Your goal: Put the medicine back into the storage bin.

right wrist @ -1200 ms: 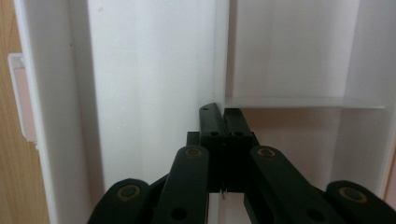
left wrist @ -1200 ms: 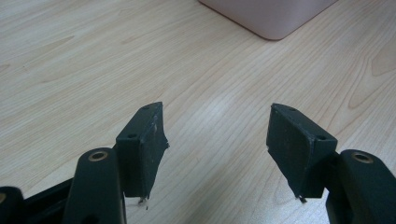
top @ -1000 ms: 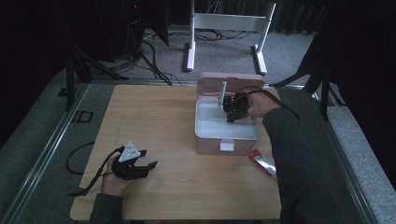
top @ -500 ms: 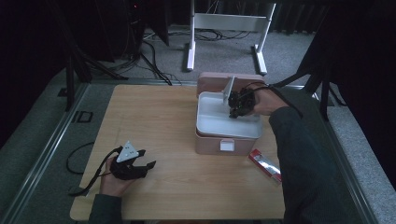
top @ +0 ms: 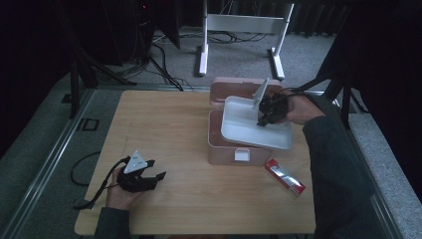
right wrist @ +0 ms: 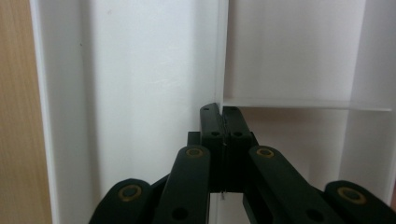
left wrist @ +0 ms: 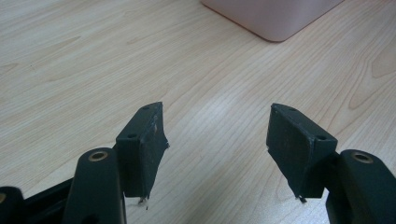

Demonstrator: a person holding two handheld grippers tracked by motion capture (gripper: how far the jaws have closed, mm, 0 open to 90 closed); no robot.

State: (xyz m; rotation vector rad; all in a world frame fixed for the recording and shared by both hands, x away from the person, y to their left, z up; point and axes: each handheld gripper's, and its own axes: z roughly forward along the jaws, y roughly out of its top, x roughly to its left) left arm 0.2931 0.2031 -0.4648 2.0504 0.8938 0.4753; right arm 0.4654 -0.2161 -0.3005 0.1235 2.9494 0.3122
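We hold the white plastic divided tray (top: 251,124) tilted above the pink box (top: 234,147), our right gripper (top: 267,110) pinching its divider wall, left gripper (top: 142,177) spread wide.

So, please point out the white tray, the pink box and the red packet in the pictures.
white tray (top: 244,122), high view, on its bare floor left of the right gripper.
pink box (top: 221,149), high view, on its front wall below the tray.
red packet (top: 284,177), high view, on its middle.
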